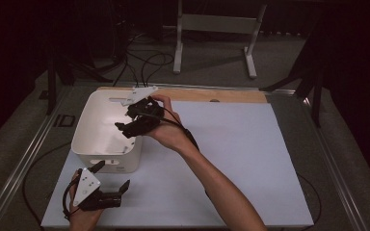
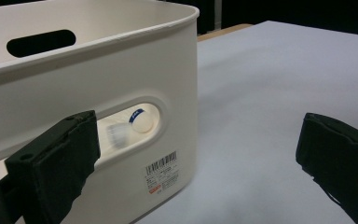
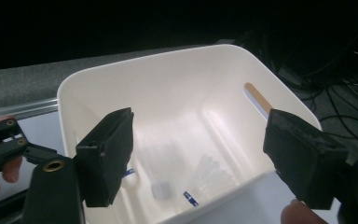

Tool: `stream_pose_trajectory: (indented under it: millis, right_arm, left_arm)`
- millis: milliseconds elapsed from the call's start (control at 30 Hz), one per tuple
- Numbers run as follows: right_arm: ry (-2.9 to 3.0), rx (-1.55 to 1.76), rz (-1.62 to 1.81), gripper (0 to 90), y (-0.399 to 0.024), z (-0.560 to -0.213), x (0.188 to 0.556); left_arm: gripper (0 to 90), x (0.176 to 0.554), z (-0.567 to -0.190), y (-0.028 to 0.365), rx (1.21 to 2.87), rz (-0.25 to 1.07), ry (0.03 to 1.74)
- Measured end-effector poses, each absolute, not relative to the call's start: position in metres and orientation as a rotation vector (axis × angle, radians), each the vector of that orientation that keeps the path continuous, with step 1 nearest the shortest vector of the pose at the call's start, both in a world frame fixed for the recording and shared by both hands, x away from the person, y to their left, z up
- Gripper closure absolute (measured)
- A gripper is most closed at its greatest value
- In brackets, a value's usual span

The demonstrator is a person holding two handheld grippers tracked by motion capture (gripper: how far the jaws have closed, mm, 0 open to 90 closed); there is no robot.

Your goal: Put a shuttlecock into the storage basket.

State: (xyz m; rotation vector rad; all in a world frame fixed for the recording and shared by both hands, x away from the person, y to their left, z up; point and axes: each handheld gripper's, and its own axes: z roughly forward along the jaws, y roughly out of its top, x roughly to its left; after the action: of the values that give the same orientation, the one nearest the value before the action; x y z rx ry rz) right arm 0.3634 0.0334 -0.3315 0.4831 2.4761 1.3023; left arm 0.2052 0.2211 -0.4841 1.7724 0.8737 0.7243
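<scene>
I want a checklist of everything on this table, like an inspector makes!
Surface: pale blue mat on the table, bare around the bin.
Job's things: white bin; shuttlecocks lie inside.
Clutter: nothing seen.
Grippers: right gripper open over the bin, nothing between its fingers; left gripper open beside the bin's handle slot.
Cables: black cables on the floor beyond.
Surroundings: dark room, white stand.

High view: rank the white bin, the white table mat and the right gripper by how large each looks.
1. white table mat, largest by far.
2. white bin, covering the mat's far-left corner.
3. right gripper, smallest; it hangs over the bin, nearer the camera, yet looks clearly smaller.
</scene>
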Motion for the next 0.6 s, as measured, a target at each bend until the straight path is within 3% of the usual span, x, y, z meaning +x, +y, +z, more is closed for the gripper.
stream_pose_trajectory:
  millis: [67,200,600]
  right_arm:
    - [2.461,0.5,1.289,13.7,0.031,-0.332,0.365]
    - [2.453,0.52,1.291,10.6,0.026,-0.333,0.365]
    - [2.412,0.585,1.299,8.9,0.013,-0.335,0.366]
  left_arm:
    - [0.3,0.206,-0.484,0.221,1.775,0.728,0.872]
    - [0.3,0.206,-0.484,0.221,1.775,0.726,0.872]
    - [0.3,0.206,-0.484,0.221,1.777,0.726,0.872]
